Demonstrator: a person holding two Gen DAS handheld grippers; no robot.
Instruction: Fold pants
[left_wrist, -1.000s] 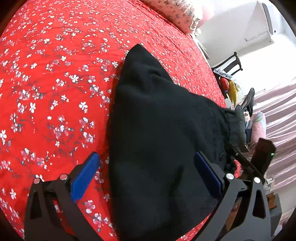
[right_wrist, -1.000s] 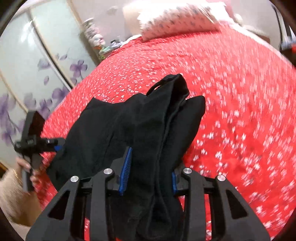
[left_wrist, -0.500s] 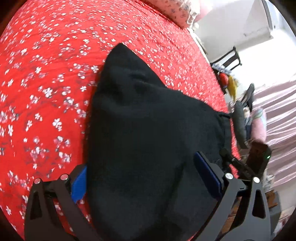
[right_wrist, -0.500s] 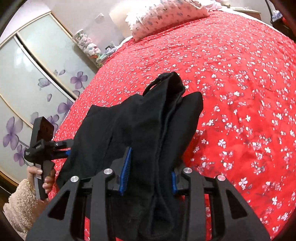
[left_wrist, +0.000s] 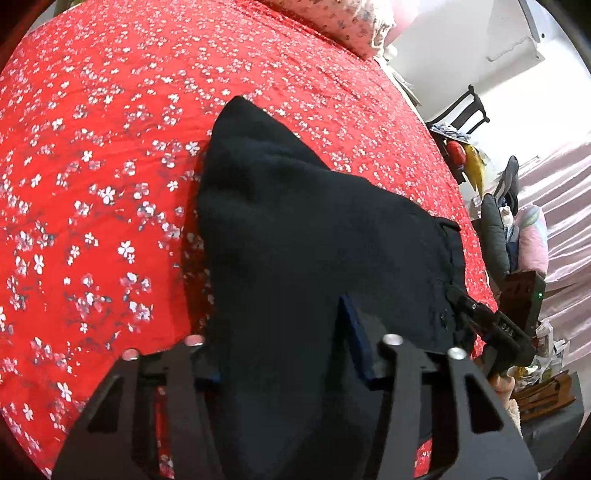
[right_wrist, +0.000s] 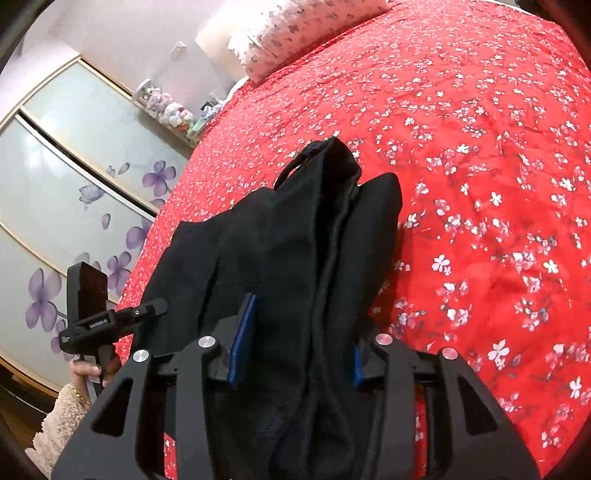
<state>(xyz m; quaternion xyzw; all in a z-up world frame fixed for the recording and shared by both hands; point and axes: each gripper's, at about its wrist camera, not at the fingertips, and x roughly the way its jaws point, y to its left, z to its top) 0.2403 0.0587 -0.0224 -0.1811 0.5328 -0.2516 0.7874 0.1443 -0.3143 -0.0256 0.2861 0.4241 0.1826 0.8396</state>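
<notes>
Closing just now with the fingers (left_wrist: 354, 332) of the left gripper (left_wrist: 280, 350), down from wide to a part-open gap packed with black cloth; gripping a thick bunch of the pants (left_wrist: 314, 240), one blue pad showing, the other buried in fabric. Same on the right gripper (right_wrist: 299, 343): part-open, blue pads pressed on either side of a bundled seam, holding it firmly by the look of it. Moving outward: pants draped from both grips and spread forward over the red flowered bed (left_wrist: 110, 147), far corner lying on the cover, a loop sticking up at the far end in the right view. Hard to say how many layers sit in each grip. Beyond, a pillow (right_wrist: 295, 33) at the head of the bed. Judged to be mid-fold, with both ends gathered and about to be carried or laid over. Risks from here: pinching only the top layer on the left, so the lower layer slides out and the fold lands crooked; pulling the two grips apart unevenly and twisting the seam; dragging the far corner across the cover and bunching it under; letting go too high, so the stacked layers slump apart.
</notes>
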